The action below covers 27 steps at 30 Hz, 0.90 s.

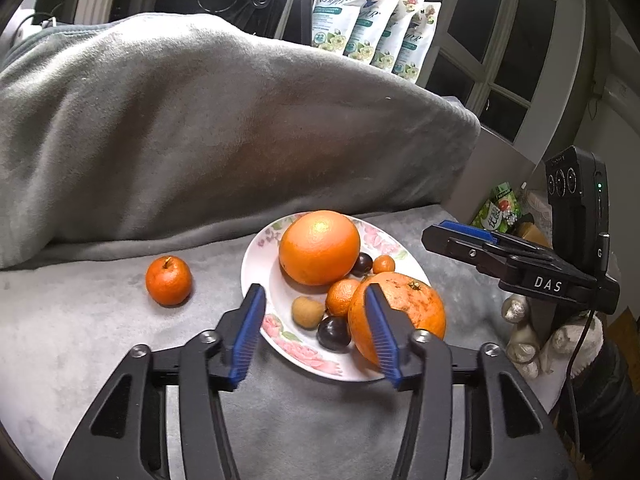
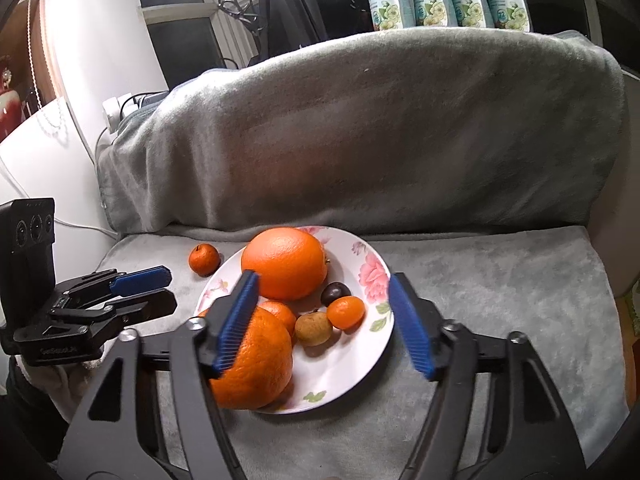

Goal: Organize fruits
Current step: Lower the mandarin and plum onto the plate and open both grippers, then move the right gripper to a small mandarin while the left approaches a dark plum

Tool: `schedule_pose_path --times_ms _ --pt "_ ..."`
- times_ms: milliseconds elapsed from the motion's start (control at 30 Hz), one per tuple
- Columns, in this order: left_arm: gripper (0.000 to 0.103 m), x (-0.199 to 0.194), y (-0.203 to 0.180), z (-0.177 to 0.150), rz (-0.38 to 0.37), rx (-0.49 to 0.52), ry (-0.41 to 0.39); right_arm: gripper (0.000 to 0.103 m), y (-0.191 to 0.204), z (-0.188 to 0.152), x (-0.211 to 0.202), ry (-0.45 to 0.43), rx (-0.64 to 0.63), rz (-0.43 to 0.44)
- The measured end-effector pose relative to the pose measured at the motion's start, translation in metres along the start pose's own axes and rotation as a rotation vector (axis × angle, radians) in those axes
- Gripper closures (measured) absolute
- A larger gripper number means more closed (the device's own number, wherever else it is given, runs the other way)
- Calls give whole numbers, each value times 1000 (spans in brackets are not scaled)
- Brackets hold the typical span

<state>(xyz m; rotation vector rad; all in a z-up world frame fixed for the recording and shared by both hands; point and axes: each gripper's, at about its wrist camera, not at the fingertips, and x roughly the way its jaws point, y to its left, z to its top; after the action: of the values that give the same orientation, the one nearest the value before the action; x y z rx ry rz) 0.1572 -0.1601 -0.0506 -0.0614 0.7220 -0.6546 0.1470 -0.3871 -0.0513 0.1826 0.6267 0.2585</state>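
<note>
Grey fleece blanket (image 1: 200, 120) drapes the sofa seat and back. On it sits a white floral plate (image 2: 372, 276) heaped with two large oranges (image 2: 286, 262), tangerines and dark plums. One small tangerine (image 1: 168, 281) lies apart, left of it. Both the left gripper (image 1: 316, 332) and right gripper (image 2: 324, 324) hover level over the plate's near rim, spread wide, gripping nothing.

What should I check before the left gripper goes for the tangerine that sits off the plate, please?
1. Left gripper open and holding nothing: ok.
2. Tangerine alone on the grey blanket, nothing touching it: ok.
3. Tangerine lined up between the left fingers: not ok, it lies off to their left.
4. Right gripper away from the tangerine: ok, it is open over the plate.
5. Free room on the plate: ok, at its right side.
</note>
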Motion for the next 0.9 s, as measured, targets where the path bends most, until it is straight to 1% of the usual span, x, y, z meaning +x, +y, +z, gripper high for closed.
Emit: schedule_pose_path --times_ms 33,67,167,233,500,900 --pt "35 0 -1 0 7 3 -1 23 0 0 -1 -2 3 -3" --pt "32 -1 -2 0 15 4 -5 20 0 1 -1 -4 5 -6" --pt "30 -2 -3 1 32 12 -8 15 0 2 -3 -7 5 -12" --pt "23 -2 -4 1 62 18 -7 13 1 2 -3 -8 2 -15" --pt "23 -7 -11 0 124 66 -32 6 5 6 -8 -24 -8 -28" --pt "23 -19 -18 0 150 98 -64 5 13 10 -19 -46 -22 -39"
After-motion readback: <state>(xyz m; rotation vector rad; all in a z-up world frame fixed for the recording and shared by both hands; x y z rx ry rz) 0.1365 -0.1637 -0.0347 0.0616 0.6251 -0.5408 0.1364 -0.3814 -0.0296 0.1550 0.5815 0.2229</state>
